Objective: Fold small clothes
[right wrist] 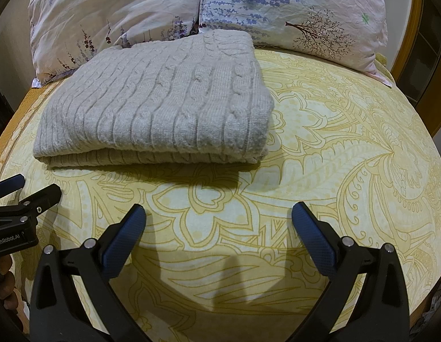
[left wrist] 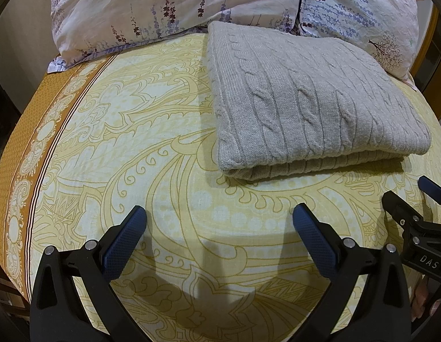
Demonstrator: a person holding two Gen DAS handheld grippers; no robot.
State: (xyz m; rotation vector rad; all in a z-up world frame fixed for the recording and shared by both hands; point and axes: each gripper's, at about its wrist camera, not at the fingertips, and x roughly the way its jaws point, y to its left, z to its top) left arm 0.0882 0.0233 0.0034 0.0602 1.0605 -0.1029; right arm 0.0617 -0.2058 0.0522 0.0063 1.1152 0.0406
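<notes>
A grey cable-knit sweater [left wrist: 303, 99] lies folded into a thick rectangle on the bed; it also shows in the right wrist view [right wrist: 155, 105]. My left gripper [left wrist: 219, 219] is open and empty, above the sheet just short of the sweater's near edge and to its left. My right gripper [right wrist: 219, 219] is open and empty, short of the sweater's near right corner. The right gripper's fingers [left wrist: 403, 208] show at the right edge of the left wrist view. The left gripper's fingers [right wrist: 29, 196] show at the left edge of the right wrist view.
The bed has a yellow patterned sheet [left wrist: 135, 142] with a brown border [left wrist: 40, 148] along its left side. Two floral pillows [left wrist: 152, 8] [right wrist: 300, 11] lie at the head, touching the sweater's far edge. A wooden bed frame [right wrist: 420, 22] runs at the right.
</notes>
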